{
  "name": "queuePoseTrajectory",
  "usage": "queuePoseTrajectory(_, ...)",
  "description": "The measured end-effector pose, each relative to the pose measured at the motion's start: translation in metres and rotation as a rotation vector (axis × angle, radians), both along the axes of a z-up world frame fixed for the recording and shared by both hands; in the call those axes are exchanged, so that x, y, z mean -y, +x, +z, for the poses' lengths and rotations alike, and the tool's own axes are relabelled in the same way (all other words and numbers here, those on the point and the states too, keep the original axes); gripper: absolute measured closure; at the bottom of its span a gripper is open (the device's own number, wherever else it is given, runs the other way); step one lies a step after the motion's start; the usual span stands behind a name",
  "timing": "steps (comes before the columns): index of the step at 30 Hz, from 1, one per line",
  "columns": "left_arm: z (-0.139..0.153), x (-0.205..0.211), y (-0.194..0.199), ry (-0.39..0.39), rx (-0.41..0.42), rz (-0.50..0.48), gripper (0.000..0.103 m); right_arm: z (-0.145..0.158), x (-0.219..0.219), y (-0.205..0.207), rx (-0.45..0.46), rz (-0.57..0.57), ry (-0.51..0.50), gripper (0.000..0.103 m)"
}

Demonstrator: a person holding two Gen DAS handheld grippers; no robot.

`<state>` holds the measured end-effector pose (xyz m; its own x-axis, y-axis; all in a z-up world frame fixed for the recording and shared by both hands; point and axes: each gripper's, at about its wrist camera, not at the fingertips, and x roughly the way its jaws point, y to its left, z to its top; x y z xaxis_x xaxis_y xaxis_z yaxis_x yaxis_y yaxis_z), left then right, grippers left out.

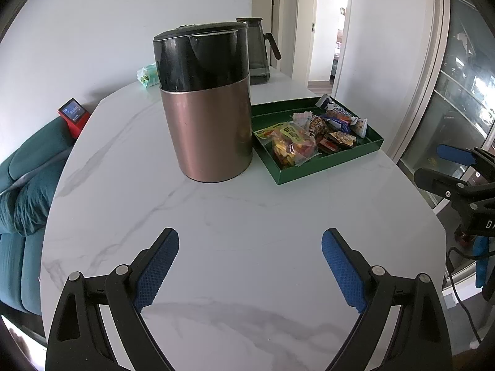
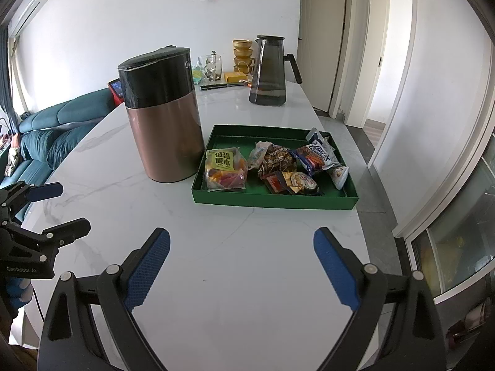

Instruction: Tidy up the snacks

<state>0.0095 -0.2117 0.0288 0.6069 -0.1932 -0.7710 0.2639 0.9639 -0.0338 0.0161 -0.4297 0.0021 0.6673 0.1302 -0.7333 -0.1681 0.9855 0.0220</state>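
White marble-pattern table [image 1: 247, 216] fills the centre of the left wrist view. The left gripper [image 1: 250, 266] occupies the lower part of the frame, its blue-padded fingers [image 1: 157, 269] spread wide with nothing between them, above bare tabletop. A copper-and-black canister [image 1: 205, 105] stands upright at centre, slightly left. Just to its right sits the green tray [image 1: 328, 168], holding the snacks [image 1: 315, 136] in a loose pile toward its near and right portions; the clear bag of colourful candy [image 1: 292, 147] lies nearest the canister. A smoked-glass pitcher [image 1: 258, 51] stands behind the canister, at upper centre. The right gripper [image 1: 454, 167] appears at the right edge, spread open, empty, beyond the table edge.

In the right wrist view, the right gripper [image 2: 241, 266] sits at the bottom of the frame, fingers [image 2: 337, 272] wide apart and holding nothing, above the table [image 2: 247, 247]. The green tray [image 2: 272, 199] lies at centre, just beside the canister [image 2: 162, 117], which stands to its left. The snacks [image 2: 287, 167] rest inside the tray's near half: the candy bag [image 2: 225, 170] on the left, a blue-and-white packet [image 2: 318, 154] on the right. The pitcher [image 2: 269, 71] stands well behind the tray. The left gripper [image 2: 46, 210] shows at the left edge, open and empty.
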Motion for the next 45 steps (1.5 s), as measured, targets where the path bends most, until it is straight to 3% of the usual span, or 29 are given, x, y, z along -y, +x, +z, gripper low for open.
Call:
queuePoseTrajectory(34, -0.0077, -0.0016, 0.0032, -0.010, -0.025, -0.004, 0.012, -0.0066, -0.0049, 0.0040, -0.005, 0.006, -0.001, 0.000)
queuePoseTrajectory(45, -0.0040, -0.0002, -0.0036, -0.015, 0.010, -0.027, 0.012, -0.0081, -0.0057, 0.0048, -0.010, 0.002, -0.002, 0.000)
